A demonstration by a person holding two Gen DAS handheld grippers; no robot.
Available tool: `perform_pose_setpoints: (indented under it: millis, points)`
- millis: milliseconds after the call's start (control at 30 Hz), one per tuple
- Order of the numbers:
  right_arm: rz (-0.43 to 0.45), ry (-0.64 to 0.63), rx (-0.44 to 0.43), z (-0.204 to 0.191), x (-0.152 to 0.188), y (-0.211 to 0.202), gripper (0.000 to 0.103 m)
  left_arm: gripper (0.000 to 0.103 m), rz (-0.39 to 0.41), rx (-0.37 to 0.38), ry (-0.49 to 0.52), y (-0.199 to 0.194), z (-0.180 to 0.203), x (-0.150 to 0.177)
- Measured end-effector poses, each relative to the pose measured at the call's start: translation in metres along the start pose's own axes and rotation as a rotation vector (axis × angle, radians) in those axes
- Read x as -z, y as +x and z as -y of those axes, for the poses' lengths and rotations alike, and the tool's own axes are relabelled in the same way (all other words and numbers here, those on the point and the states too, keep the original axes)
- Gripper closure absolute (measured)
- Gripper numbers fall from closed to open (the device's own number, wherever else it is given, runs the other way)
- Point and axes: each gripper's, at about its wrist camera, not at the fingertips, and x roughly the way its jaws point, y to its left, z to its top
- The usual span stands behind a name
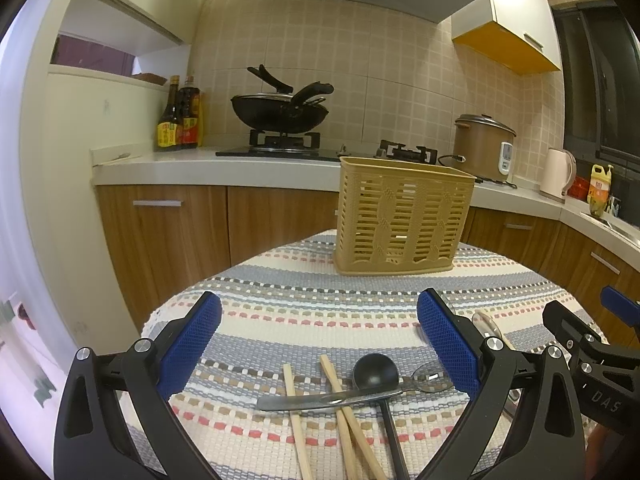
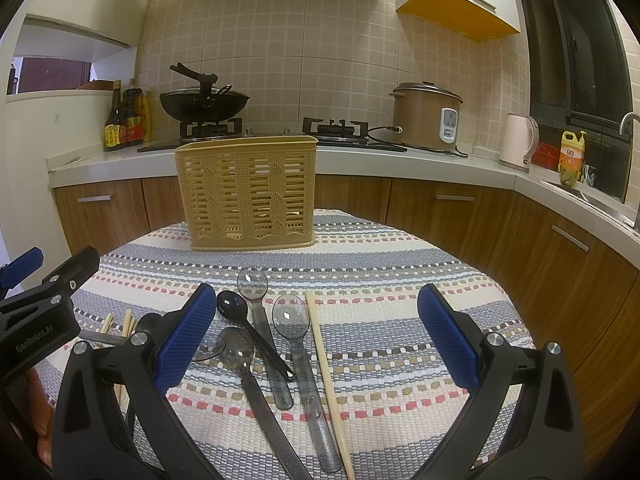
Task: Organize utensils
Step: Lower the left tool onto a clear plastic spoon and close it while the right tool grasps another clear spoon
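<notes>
Both tools gape wide and hold nothing: the left tool [image 1: 318, 344] hangs over crossed chopsticks [image 1: 340, 412], a black spoon [image 1: 375, 370] and a clear spoon [image 1: 430, 378]; the right tool [image 2: 318, 336] over clear spoons [image 2: 291, 316] and a lone chopstick [image 2: 326, 376]. Farther back on the striped tabletop [image 2: 380, 264] stands the tan slatted basket [image 2: 246, 192], upright.

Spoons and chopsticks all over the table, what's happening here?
A person is holding two grippers and is about to tidy up. The left gripper and right gripper both hover open above the striped tablecloth, holding nothing. Clear plastic spoons, black spoons and wooden chopsticks lie loose on the cloth. The yellow slotted utensil basket stands at the far side of the table with nothing showing above its rim.
</notes>
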Motion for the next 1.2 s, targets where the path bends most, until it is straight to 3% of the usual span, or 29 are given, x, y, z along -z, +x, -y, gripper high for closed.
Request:
perform_pose_setpoints:
  millis: [767,867,967,1100,1200]
  points:
    - [-0.028,0.018,0.042,-0.001,0.003,0.005,0.007,0.008,-0.011,0.026,-0.001,0.001,-0.002,-0.001]
    - [-0.105,0.017,0.007,0.001,0.002,0.015,0.007,0.013,-0.103,0.089,-0.004,0.014,-0.008,-0.006]
    - [-0.209,-0.007,-0.004,0.006,-0.002,0.027,0.007,0.022,-0.232,0.224,0.048,0.031,-0.02,-0.018]
    - [-0.354,-0.037,-0.1,0.016,-0.011,0.045,0.007,0.022,-0.359,0.389,0.243,0.043,-0.025,-0.029]
    - [-0.426,-0.086,-0.124,0.016,-0.012,0.056,0.02,0.028,-0.408,0.443,0.417,0.047,-0.016,-0.029]
